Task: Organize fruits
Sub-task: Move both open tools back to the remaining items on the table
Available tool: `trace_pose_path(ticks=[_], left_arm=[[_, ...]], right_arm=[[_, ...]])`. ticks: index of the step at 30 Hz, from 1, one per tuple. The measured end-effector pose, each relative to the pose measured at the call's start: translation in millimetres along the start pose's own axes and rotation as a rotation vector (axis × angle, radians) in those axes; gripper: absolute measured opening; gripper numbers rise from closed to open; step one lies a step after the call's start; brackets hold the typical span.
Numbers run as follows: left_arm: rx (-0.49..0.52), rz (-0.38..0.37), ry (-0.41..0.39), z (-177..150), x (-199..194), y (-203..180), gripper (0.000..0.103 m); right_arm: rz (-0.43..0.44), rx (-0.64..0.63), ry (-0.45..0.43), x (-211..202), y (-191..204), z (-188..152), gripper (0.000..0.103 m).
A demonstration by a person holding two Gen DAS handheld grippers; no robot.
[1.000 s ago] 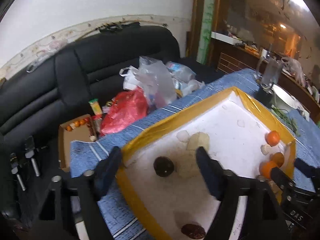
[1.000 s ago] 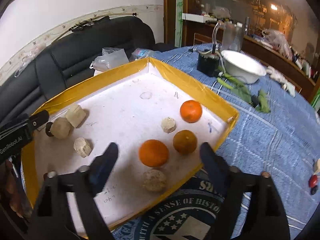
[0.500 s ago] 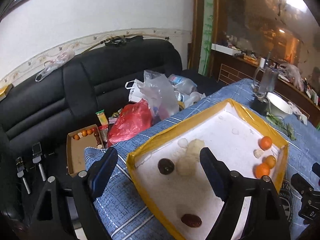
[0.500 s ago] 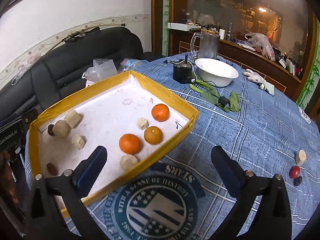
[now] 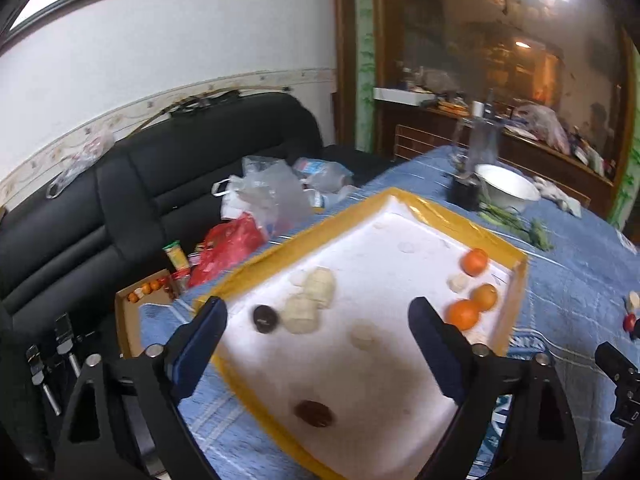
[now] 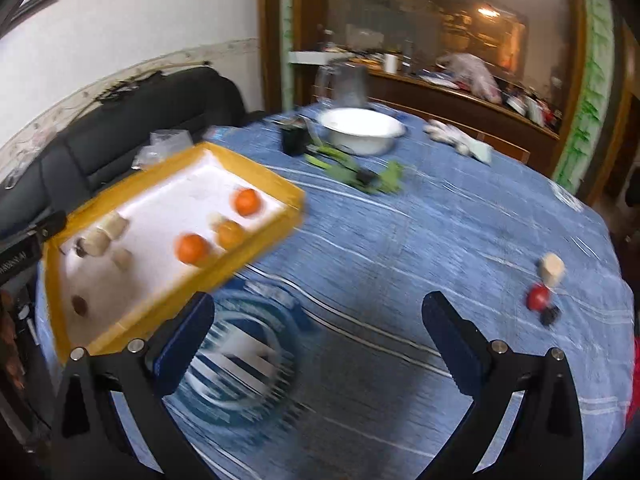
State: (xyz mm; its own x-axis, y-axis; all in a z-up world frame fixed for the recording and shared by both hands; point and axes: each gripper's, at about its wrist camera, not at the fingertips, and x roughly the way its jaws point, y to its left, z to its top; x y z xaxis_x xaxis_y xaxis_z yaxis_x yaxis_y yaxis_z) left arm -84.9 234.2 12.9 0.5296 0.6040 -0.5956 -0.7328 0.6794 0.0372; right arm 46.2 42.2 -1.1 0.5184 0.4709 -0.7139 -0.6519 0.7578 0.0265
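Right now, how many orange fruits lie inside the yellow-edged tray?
3. One orange lies nearest the tray's far corner. A paler one sits by the right rim, and the third is beside it, nearer the camera. None looks hidden.

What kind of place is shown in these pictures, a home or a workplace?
Most likely a lived-in home, a sitting and dining room. A black sofa piled with plastic bags stands beside a table with a blue cloth, and a cluttered wooden sideboard stands behind.

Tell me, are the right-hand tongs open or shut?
Open. The right tongs hold nothing; their blue fingers stand wide apart above the blue tablecloth.
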Motion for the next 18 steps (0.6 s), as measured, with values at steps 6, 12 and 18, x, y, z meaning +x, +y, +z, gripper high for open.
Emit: trace_pose_path(ticks=[6, 12, 18], left_arm=[[0.117, -0.092, 0.02, -11.8, 1.2, -56.3, 0.096], [0.26, -0.196, 0.025, -21.0, -1.5, -123.0, 0.096], [0.373, -0.273, 0.01, -24.5, -3.1, -177.0, 0.096]], right_arm=[[-0.124, 0.139, 0.041, -10.2, -85.9, -42.6, 0.103], [-0.278, 0.304, 0.102, -8.3, -182.3, -67.8, 0.093], [-0.288, 0.328, 0.153, 25.4, -218.9, -60.2, 0.073]])
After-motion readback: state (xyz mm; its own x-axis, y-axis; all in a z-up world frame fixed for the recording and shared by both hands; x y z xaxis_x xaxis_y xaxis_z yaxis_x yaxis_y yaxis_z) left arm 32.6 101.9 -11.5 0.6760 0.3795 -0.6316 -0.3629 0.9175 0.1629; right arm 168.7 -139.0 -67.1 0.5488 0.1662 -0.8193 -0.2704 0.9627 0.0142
